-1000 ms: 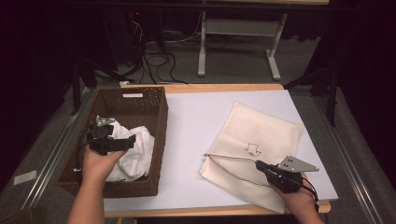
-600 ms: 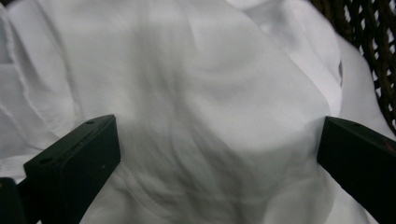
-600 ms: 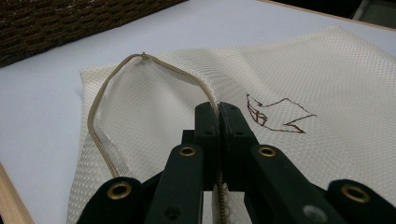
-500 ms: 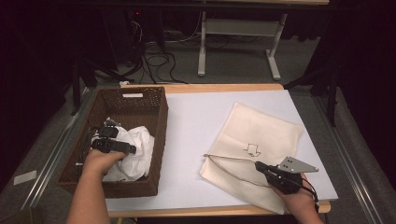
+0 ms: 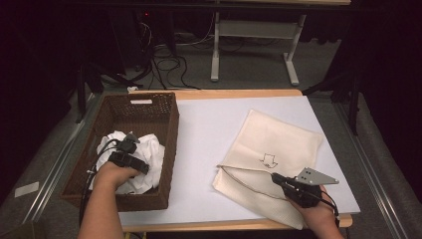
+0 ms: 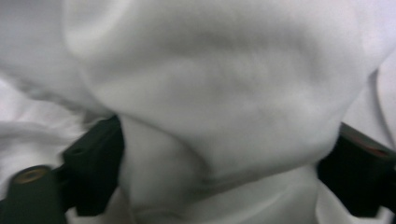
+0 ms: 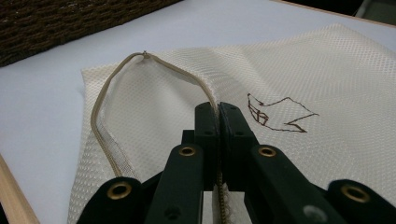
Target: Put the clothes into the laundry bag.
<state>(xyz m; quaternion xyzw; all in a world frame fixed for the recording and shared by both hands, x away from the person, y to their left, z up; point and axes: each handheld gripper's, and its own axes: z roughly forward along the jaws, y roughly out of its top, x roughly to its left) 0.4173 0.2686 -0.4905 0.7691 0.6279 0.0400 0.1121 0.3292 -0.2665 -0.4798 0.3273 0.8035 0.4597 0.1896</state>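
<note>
left gripper [image 5: 130, 149] is down inside the wicker basket [image 5: 169, 130], jaws apart with a fold of white cloth [image 5: 149, 154] bulging between them; they have just been closing. left gripper view is blurred and very close, so i cannot tell whether the pads press the cloth yet. the cloth lies bunched in the near half of the basket, its far half bare. basket walls stand close around the hand on the left and near sides.

right gripper [image 5: 275, 177] has its jaws together, clamped on the zip edge of the mesh bag [image 5: 278, 139] near the bag's near corner. the bag's mouth gapes toward the basket, the zip [image 7: 105, 93] looping up off the lower layer. bag lies flat otherwise, a small arrow mark [image 7: 275, 114] stitched on top.

open white table [image 5: 204, 134] lies between basket and bag, nothing on it. the bag's near corner sits just at the table's wooden front edge.

room is dark; a white table frame [image 5: 254, 45] and cables on the floor beyond.

count: one basket, one bag, two grippers; the cloth looks like one piece.
</note>
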